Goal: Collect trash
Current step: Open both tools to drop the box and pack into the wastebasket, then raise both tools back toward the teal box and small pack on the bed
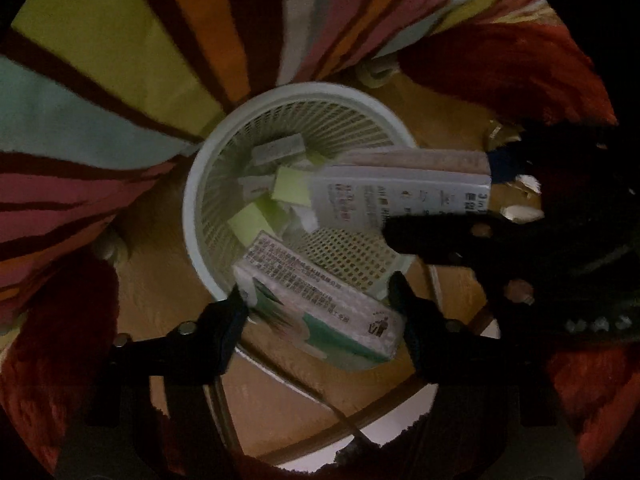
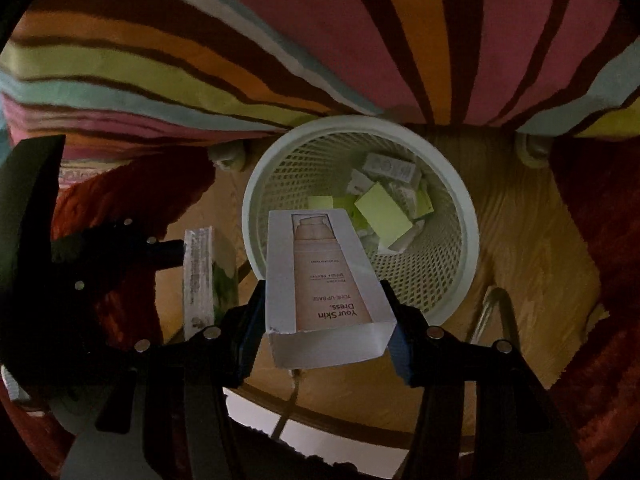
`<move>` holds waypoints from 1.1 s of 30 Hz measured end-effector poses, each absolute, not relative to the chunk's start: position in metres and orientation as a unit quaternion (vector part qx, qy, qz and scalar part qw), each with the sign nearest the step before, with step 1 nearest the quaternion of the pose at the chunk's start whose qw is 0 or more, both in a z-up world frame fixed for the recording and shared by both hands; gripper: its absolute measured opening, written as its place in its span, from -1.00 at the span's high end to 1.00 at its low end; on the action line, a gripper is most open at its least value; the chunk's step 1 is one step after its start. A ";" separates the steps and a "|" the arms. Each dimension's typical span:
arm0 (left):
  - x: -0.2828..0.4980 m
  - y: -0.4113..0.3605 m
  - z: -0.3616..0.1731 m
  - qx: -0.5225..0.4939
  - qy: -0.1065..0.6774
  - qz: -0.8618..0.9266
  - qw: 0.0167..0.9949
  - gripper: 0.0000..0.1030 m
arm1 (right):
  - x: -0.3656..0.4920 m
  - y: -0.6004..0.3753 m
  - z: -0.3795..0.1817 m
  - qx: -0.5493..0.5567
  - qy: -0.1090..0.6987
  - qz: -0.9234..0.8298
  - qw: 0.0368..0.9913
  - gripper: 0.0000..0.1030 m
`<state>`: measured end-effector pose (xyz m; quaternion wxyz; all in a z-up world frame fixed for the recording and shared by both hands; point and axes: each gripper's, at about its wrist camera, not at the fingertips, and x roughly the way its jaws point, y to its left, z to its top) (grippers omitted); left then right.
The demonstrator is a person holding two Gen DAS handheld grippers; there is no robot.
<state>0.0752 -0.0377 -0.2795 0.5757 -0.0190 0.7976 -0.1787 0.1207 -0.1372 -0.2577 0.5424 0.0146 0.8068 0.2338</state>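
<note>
1. Surface: wood-look floor (image 2: 520, 240), dim light; striped multicolour fabric (image 2: 280, 40) behind, red shaggy rug (image 1: 500, 68) at sides.
2. One white mesh bin (image 1: 192, 216) on floor, several small boxes + yellow-green notes inside.
3. Two boxes over/at the bin.
4. L gripper (image 1: 320, 300): jaws apart, green-white box (image 1: 320, 300) between them, tilted over the rim; pad contact unclear.
5. R gripper (image 2: 324, 332): jaws apart, white cosmetics box (image 2: 320, 280) between pads, contact unclear.
</note>
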 end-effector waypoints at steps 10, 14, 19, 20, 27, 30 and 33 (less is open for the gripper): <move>0.073 -0.033 -0.278 -0.039 0.794 -0.161 0.586 -0.65 | 0.127 -0.160 -0.253 0.057 0.809 0.191 0.553 -0.71; 0.067 -0.030 -0.252 -0.030 0.775 -0.148 0.614 -0.65 | 0.123 -0.162 -0.232 0.032 0.787 0.202 0.582 -0.71; 0.057 -0.020 -0.206 -0.017 0.730 -0.133 0.670 -0.65 | 0.115 -0.150 -0.184 -0.032 0.722 0.261 0.640 -0.71; 0.055 -0.017 -0.198 -0.018 0.723 -0.130 0.679 -0.65 | 0.113 -0.148 -0.175 -0.044 0.707 0.276 0.650 -0.71; 0.044 0.007 -0.138 -0.034 0.663 -0.099 0.741 -0.65 | 0.096 -0.148 -0.089 -0.143 0.526 0.315 0.777 -0.71; 0.048 0.018 -0.114 -0.041 0.633 -0.074 0.769 -0.65 | 0.099 -0.153 -0.057 -0.159 0.436 0.308 0.830 -0.71; 0.060 0.030 -0.092 -0.044 0.595 -0.049 0.801 -0.65 | 0.118 -0.161 -0.041 -0.141 0.394 0.291 0.860 -0.71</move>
